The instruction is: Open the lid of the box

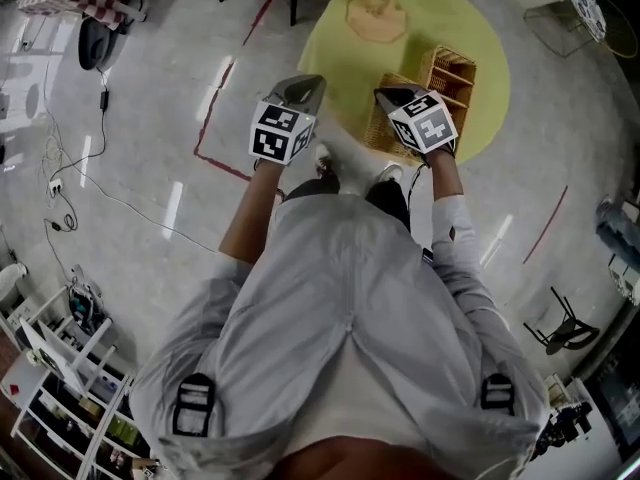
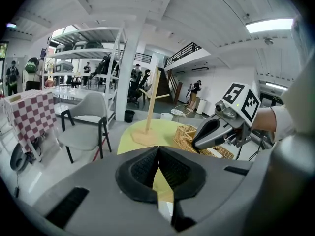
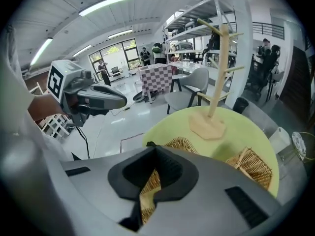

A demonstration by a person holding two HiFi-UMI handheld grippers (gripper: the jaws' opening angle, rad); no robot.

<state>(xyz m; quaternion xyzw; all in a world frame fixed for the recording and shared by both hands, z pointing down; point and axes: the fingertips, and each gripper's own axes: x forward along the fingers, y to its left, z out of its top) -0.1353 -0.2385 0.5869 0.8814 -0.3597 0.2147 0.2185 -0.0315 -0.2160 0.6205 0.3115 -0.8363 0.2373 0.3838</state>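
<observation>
A woven wicker box sits on the near side of the round yellow-green table; it also shows in the right gripper view as wicker box and in the left gripper view as wicker box. My right gripper hovers just above it, shut and empty, its jaw tips touching. My left gripper hangs over the table's near left edge, apart from the box, also shut with nothing in it. Whether the lid lies closed is hidden by the right gripper.
A second wicker basket stands further right on the table, and a wooden peg stand at its far side. A grey chair, a checkered-cloth table, floor cables and a shelf rack lie around.
</observation>
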